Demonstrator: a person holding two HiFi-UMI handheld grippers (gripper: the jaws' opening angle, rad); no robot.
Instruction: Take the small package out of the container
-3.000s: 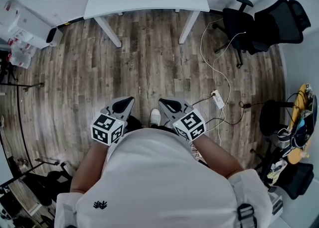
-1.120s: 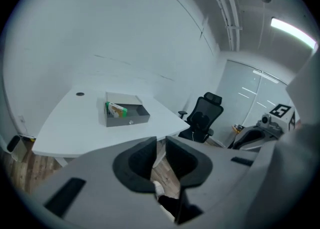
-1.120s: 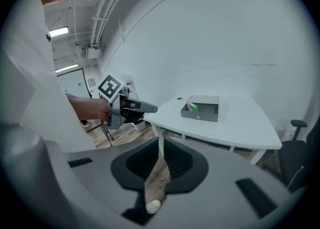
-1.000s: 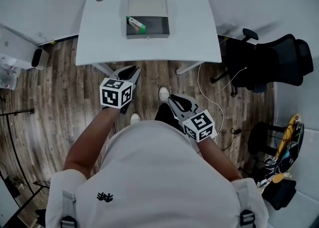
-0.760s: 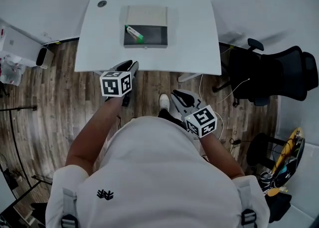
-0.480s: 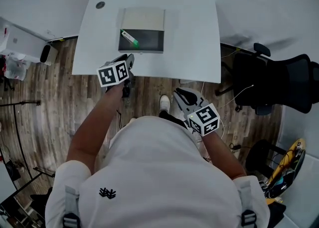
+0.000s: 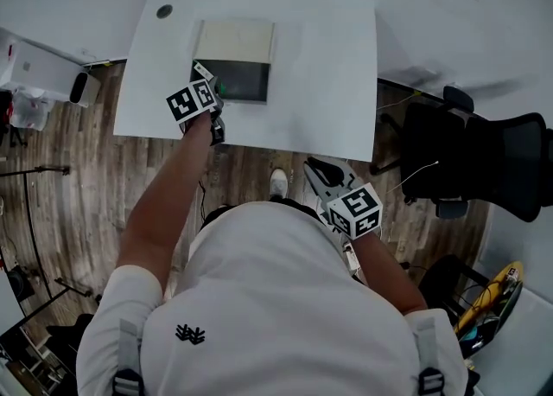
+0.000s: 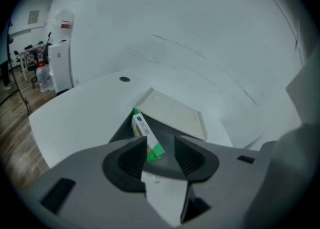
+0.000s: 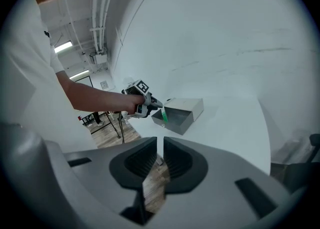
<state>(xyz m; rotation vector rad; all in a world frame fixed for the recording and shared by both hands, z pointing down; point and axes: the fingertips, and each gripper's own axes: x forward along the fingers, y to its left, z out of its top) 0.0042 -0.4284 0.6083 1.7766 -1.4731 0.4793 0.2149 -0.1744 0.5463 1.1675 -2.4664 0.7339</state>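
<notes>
A grey open-topped container (image 7: 235,79) with its pale lid (image 7: 233,40) folded back sits on the white table (image 7: 320,66). A small white-and-green package (image 8: 146,139) leans upright against the container's left wall. My left gripper (image 7: 210,90) reaches over the container's near left corner. Its jaws have just been opening and stand open (image 8: 160,149), with the package just beyond the gap and no pad touching it. My right gripper (image 7: 316,169) hangs below the table edge near my body, its jaws (image 9: 160,148) close together with only a slit and nothing in it.
A round cable hole (image 7: 164,12) marks the table's far left corner. A black office chair (image 7: 484,152) stands to the right of the table. White bins (image 7: 34,74) sit on the wood floor (image 7: 78,178) at the left.
The table has come closer as the person stepped up. My left gripper swung forward from the table's near edge to the container and opened. My right gripper stayed low by the body.
</notes>
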